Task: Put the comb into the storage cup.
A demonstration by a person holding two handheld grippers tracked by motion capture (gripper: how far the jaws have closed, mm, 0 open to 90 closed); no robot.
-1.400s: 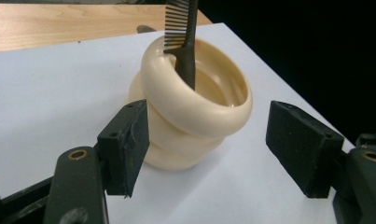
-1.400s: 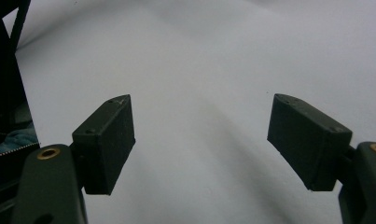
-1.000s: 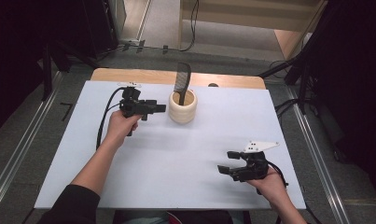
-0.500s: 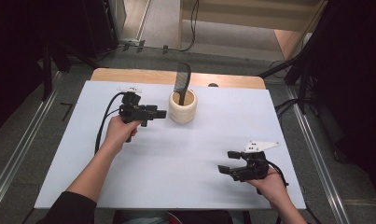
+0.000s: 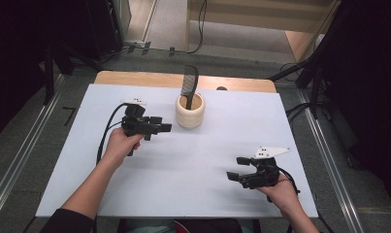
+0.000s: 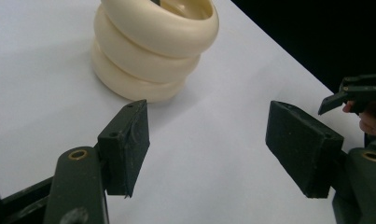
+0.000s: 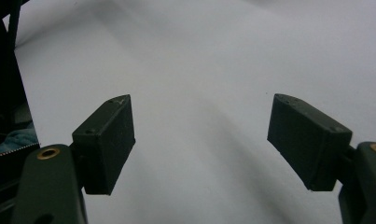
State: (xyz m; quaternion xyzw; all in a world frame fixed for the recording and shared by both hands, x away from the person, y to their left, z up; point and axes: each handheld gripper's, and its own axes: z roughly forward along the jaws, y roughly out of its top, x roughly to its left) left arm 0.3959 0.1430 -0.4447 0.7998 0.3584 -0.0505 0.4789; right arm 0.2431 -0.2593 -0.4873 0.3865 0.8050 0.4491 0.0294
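High view: cream ribbed cup of three stacked rings, upright at the back centre of the white worktop, a black plastic comb standing in it; left tongs just beside the cup, released; right tongs well apart, near the front edge, released.
Left gripper view: cup ahead, untouched — likely light, rigid, smooth; best taken across the ribbed wall.
Right gripper view: bare worktop between spread jaws.

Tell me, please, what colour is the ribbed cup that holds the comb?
The cup is cream, plain and unpatterned; the left gripper view shows it best.
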